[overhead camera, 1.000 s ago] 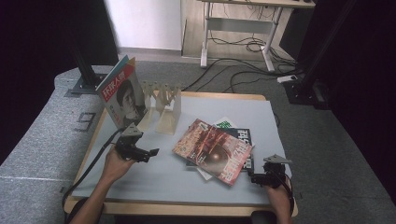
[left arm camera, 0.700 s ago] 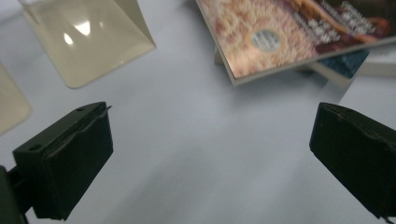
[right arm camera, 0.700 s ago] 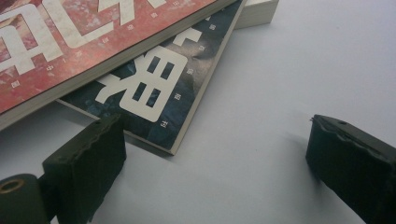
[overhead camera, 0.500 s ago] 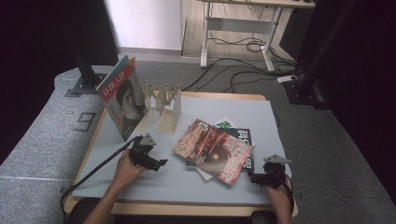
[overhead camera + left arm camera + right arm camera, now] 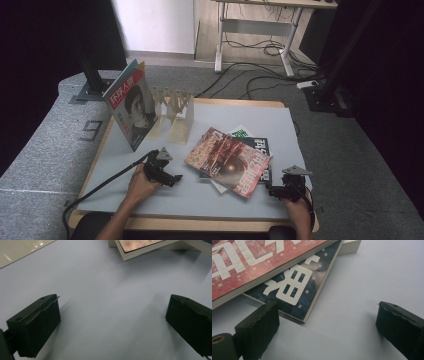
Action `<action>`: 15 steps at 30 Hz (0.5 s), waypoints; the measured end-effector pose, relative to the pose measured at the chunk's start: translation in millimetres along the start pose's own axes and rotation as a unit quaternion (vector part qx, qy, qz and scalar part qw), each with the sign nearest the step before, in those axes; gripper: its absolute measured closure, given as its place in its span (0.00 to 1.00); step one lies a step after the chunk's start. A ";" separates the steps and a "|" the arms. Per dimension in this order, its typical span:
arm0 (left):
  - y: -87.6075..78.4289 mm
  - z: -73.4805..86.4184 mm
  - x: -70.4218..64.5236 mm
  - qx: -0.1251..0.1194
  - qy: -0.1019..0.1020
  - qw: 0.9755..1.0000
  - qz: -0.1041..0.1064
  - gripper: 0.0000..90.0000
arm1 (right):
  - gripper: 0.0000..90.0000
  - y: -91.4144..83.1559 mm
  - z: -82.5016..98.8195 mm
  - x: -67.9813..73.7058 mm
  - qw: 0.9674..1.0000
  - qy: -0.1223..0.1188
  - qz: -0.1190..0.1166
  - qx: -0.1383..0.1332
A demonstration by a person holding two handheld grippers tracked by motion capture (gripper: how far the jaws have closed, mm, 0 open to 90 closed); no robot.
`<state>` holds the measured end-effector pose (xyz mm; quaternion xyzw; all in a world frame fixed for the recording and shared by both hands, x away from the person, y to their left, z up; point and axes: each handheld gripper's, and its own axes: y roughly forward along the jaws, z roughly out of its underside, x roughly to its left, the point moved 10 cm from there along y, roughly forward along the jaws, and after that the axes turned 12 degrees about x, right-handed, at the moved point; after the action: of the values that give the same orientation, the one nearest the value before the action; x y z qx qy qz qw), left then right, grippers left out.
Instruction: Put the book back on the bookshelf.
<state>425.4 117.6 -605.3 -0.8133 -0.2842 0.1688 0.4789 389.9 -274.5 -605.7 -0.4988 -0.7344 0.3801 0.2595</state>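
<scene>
Top magazine (image 5: 227, 161) is rusty red with white lettering; the one beneath (image 5: 294, 291) dark blue; table (image 5: 280, 125) pale grey; fingers (image 5: 35, 326) black.

The red magazine (image 5: 228, 161) hides most of the dark magazine (image 5: 294, 287) and the green-covered one (image 5: 241, 132).

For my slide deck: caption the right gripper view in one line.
Open right gripper low over the grey table, near the corner of a dark magazine under a red one.
</scene>
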 end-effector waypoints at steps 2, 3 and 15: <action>0.1 0.0 0.0 0.000 -0.001 1.000 0.001 0.00 | 0.05 0.0 0.0 0.0 1.000 0.000 0.000 0.000; 0.1 0.0 0.0 0.000 -0.001 1.000 0.001 0.00 | 0.05 0.0 0.0 0.0 1.000 0.000 0.000 0.000; 0.0 0.0 0.1 0.000 0.000 1.000 0.002 0.00 | 0.05 -0.3 -0.2 0.2 1.000 -0.001 0.004 0.000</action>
<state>425.5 117.7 -605.3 -0.8138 -0.2828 0.1698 0.4784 389.8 -274.4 -605.4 -0.5012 -0.7327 0.3815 0.2577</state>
